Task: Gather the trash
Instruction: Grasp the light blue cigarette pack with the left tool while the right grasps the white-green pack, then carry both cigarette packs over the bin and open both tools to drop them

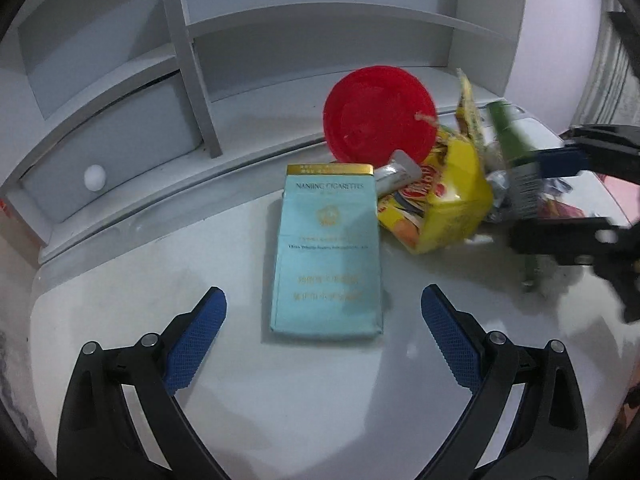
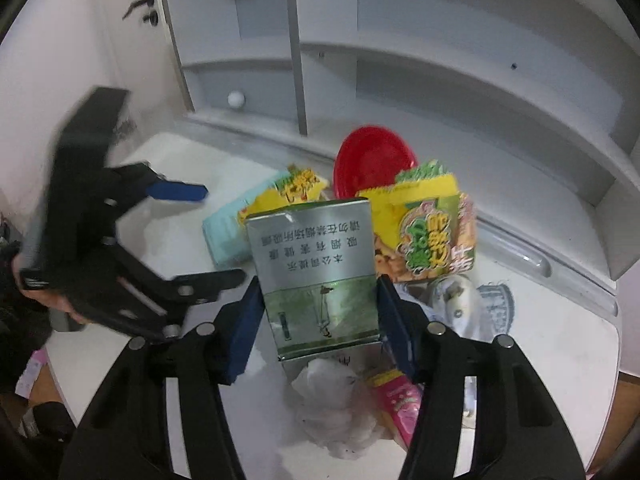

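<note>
Right gripper (image 2: 318,312) clamps a glossy silver-green cigarette box (image 2: 314,268) — flat pads on both sides, above crumpled wrappers. Left gripper (image 1: 324,306) spread wide over a matte pale-blue cigarette pack (image 1: 326,256) lying flat on the white table (image 1: 120,280).

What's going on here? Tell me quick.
A person is clearing trash off a white desk with two tools. The right hand-held gripper is clamped on a silver-green cigarette pack, held over the pile of wrappers. The left hand-held gripper is open, with a light blue cigarette pack lying flat between its fingers, not yet gripped.
</note>
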Demonstrator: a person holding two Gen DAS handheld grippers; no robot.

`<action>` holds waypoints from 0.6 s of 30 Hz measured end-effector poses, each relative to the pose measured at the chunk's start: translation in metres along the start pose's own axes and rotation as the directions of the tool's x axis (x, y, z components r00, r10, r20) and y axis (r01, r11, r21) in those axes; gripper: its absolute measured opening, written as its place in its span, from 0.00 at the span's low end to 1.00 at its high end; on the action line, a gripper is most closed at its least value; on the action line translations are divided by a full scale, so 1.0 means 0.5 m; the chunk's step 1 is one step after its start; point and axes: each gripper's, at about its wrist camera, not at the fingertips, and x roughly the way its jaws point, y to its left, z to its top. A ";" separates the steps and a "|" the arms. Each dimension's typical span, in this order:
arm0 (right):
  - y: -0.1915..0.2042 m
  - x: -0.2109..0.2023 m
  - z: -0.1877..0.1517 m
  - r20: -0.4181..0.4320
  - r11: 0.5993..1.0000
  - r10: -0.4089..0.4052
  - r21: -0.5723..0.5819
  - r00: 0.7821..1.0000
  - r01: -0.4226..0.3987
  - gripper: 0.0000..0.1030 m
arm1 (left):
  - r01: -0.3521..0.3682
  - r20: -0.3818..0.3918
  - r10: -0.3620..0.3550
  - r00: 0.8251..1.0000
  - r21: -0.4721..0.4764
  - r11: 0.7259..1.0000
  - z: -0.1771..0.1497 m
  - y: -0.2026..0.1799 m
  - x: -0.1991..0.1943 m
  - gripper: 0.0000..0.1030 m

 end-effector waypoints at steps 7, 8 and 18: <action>-0.002 -0.064 0.004 0.066 0.999 0.030 0.017 0.997 -0.031 0.54 | -0.002 0.002 0.002 1.000 -0.006 1.000 0.008 0.010 0.020 0.91; -0.002 -0.069 0.003 0.070 0.999 0.030 0.018 0.997 -0.031 0.54 | -0.007 0.005 0.007 1.000 -0.008 1.000 0.008 0.009 0.021 0.88; -0.012 -0.171 -0.040 0.140 0.999 -0.015 0.050 0.990 0.008 0.54 | -0.074 0.046 0.076 0.996 -0.045 0.996 -0.011 0.009 -0.061 0.53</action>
